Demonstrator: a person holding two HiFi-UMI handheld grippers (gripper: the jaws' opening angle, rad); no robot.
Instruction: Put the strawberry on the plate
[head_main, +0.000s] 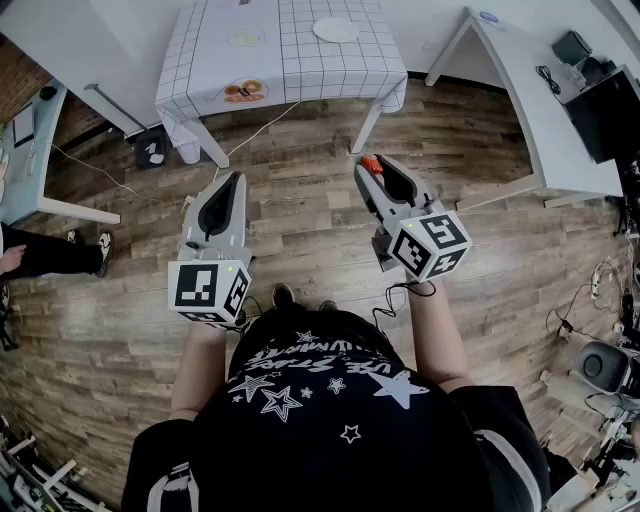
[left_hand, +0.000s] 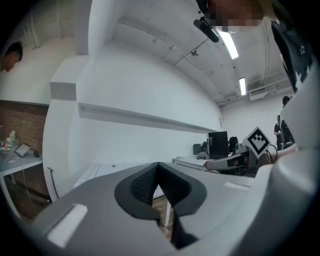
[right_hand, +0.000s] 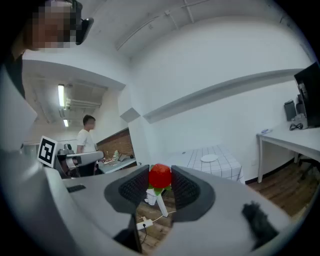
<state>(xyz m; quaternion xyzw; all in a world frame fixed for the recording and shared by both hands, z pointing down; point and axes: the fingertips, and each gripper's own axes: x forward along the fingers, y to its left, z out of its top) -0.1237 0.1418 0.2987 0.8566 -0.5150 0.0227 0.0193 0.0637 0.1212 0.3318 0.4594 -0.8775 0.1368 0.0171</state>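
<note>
You are holding the strawberry (right_hand: 160, 176), red with green leaves hanging down, pinched between the right fingers (right_hand: 186, 187). The white plate (right_hand: 209, 158) is lying flat, well beyond them.

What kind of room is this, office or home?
Probably a lab-like workroom: white desk with a black monitor, a table under a white checked cloth, loose cables across the wood-plank floor.

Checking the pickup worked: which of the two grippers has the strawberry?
The right gripper: a red strawberry is pinched between its jaws, while the left gripper is shut and empty.
</note>
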